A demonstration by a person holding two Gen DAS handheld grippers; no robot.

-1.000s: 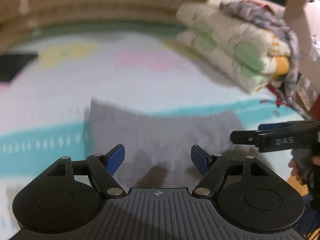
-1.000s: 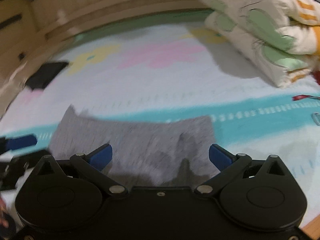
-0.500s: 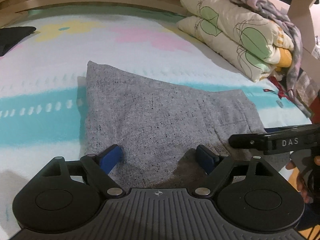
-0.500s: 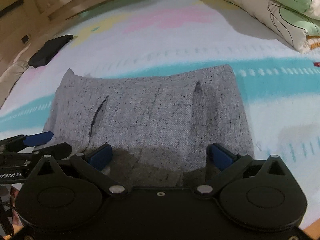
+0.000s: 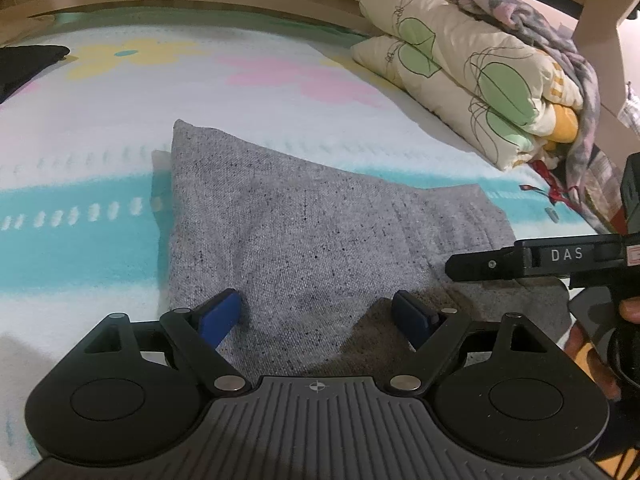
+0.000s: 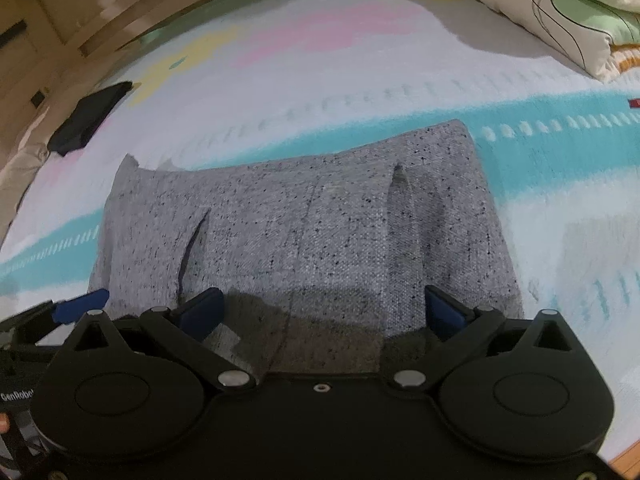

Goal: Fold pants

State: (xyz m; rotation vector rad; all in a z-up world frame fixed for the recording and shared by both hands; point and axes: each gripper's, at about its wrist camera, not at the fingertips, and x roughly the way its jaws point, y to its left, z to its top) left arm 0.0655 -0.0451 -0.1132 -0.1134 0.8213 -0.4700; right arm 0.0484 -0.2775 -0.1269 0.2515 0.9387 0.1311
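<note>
Grey speckled pants (image 5: 304,236) lie folded into a flat block on the bed (image 5: 100,248), over its teal stripe. Left tool (image 5: 316,314) angles down at the near edge of the pants, jaws spread wide, blue pads (image 5: 219,316) resting on or just above the cloth; nothing pinched between them. Right tool (image 6: 320,308) likewise tilts down over the near edge, jaws wide apart, released, cloth lying under the gap but not clamped. In the left view the right tool's finger comes in from the right edge, level, with part of a hand (image 5: 600,344) behind it. In the right view the left tool's blue tip shows at the left edge, just beside the pants.

Long axis of the block runs left to right across both views. Two short creases or slits (image 6: 192,248) run away from the camera in the right view.

Near edge of the pants is hidden behind both tool bodies. Pad contact with the cloth is hard to tell. Folded quilt (image 5: 472,84) and a dark item (image 6: 88,116) sit well apart, cut off at the frame edges.
</note>
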